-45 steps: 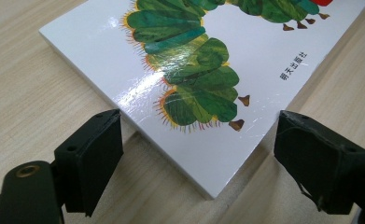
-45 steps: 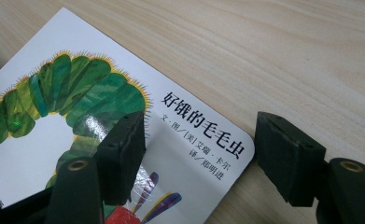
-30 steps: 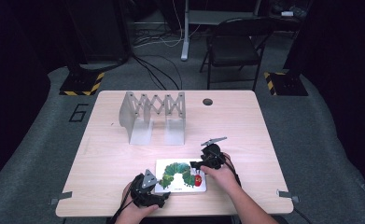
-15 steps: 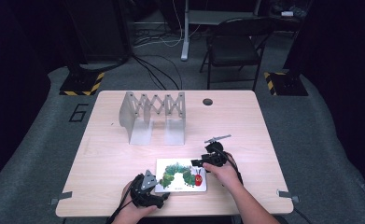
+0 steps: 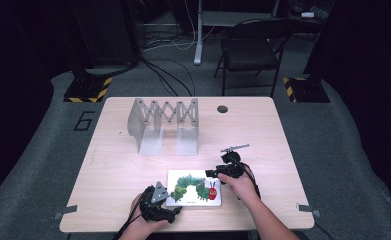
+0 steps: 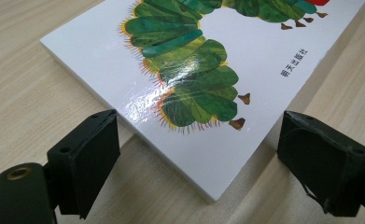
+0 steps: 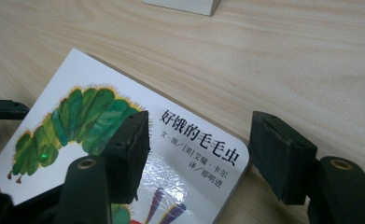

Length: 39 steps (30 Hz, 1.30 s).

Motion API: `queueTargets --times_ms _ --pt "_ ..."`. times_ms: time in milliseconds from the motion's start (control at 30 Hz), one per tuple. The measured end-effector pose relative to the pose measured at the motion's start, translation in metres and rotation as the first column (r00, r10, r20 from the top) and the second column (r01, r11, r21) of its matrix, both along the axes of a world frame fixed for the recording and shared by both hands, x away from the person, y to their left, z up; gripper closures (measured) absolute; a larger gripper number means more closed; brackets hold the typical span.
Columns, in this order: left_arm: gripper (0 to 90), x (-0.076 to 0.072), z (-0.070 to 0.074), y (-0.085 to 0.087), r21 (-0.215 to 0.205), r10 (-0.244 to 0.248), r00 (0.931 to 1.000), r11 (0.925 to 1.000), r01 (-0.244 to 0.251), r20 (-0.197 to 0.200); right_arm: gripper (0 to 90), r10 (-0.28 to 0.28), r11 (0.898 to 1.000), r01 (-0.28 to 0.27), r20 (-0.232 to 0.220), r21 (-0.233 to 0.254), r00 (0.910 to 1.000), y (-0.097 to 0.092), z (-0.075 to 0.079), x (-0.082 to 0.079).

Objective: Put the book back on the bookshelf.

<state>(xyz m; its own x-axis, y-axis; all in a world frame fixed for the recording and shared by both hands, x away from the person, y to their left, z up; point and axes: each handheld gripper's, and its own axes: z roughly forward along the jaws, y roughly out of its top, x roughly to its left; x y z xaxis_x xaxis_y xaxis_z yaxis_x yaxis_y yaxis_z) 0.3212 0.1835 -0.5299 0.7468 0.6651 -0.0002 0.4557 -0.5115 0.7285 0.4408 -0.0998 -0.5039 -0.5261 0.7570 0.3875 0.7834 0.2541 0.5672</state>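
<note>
A white picture book with a green caterpillar on its cover lies flat near the table's front edge. My left gripper is at the book's near left corner. In the left gripper view the book pokes its corner between the wide-apart jaws of the left gripper, and neither finger touches it. My right gripper is at the far right corner. Its jaws have just been closing. In the right gripper view the right gripper straddles the corner of the book, with a gap left at the outer finger.
A grey accordion-style rack stands at the back middle of the wooden table; one of its white feet lies just beyond the book. A round hole is at the table's back. A folding chair stands behind.
</note>
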Motion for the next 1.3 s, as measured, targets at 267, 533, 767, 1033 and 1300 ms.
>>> queueTargets --times_ms 267,533,767,1033,1300 --pt "11.2 -0.001 0.0 -0.002 0.002 0.01 0.9999 0.9999 -0.01 0.004 41.5 -0.005 1.0 0.005 -0.006 0.009 1.0 -0.001 0.003 -0.002" --pt "12.2 -0.006 0.0 -0.006 0.005 0.058 0.9982 0.9983 -0.058 0.015 41.4 -0.013 0.997 0.011 -0.023 -0.082 0.9996 -0.003 0.003 -0.01" --pt "12.0 -0.006 0.0 -0.006 0.002 0.06 0.9982 0.9982 -0.06 0.011 38.2 -0.02 0.999 0.018 -0.051 -0.044 0.9985 -0.002 0.001 -0.009" --pt "6.4 -0.005 -0.001 -0.008 0.011 0.049 0.9988 0.9988 -0.049 0.0 38.3 -0.033 0.999 0.032 -0.066 -0.019 0.9972 -0.001 0.001 -0.004" --pt "6.0 -0.005 0.0 -0.008 0.016 0.048 0.9988 0.9987 -0.048 -0.007 38.5 -0.028 1.0 0.027 -0.056 -0.014 0.9981 -0.001 0.003 -0.003"
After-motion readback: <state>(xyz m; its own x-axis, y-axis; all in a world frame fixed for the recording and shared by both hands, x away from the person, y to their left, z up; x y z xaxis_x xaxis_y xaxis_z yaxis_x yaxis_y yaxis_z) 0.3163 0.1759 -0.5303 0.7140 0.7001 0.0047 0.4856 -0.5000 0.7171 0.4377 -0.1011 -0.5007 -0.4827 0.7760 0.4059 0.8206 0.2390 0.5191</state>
